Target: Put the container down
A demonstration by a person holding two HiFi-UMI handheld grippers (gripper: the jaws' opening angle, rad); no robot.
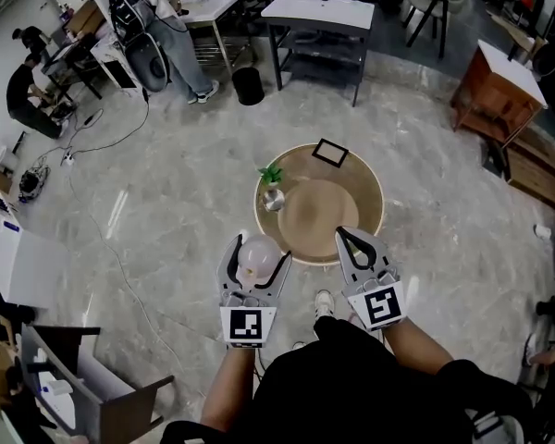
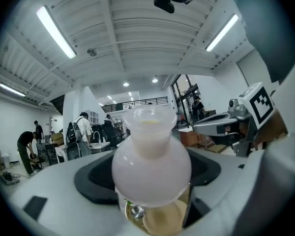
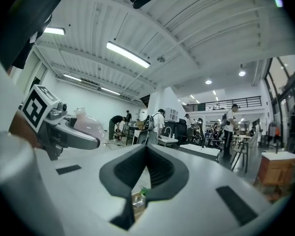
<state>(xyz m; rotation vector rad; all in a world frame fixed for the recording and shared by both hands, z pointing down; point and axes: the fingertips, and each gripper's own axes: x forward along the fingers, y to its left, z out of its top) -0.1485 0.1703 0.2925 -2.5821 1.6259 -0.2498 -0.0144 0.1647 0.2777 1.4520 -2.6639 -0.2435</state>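
Grips a pale pink, round-bellied translucent container [image 2: 151,166] between the fingers [image 2: 91,181] of the left gripper [image 1: 257,250]. Holds it neck up, off the surface, by the near-left rim of a round wooden tabletop [image 1: 370,188]. Presses the fingers [image 3: 137,171] of the right gripper [image 1: 344,237] together on nothing, over the near-right rim. Beyond the fingers, on the tabletop: a small green potted plant [image 1: 272,185], then a black-framed square [image 1: 330,153].

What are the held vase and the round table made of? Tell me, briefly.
Vase: likely frosted glass or glazed ceramic; pale pink, smooth, with soft highlights and a faintly translucent look. Table: probably wood or veneer; matte tan top, no grain discernible.
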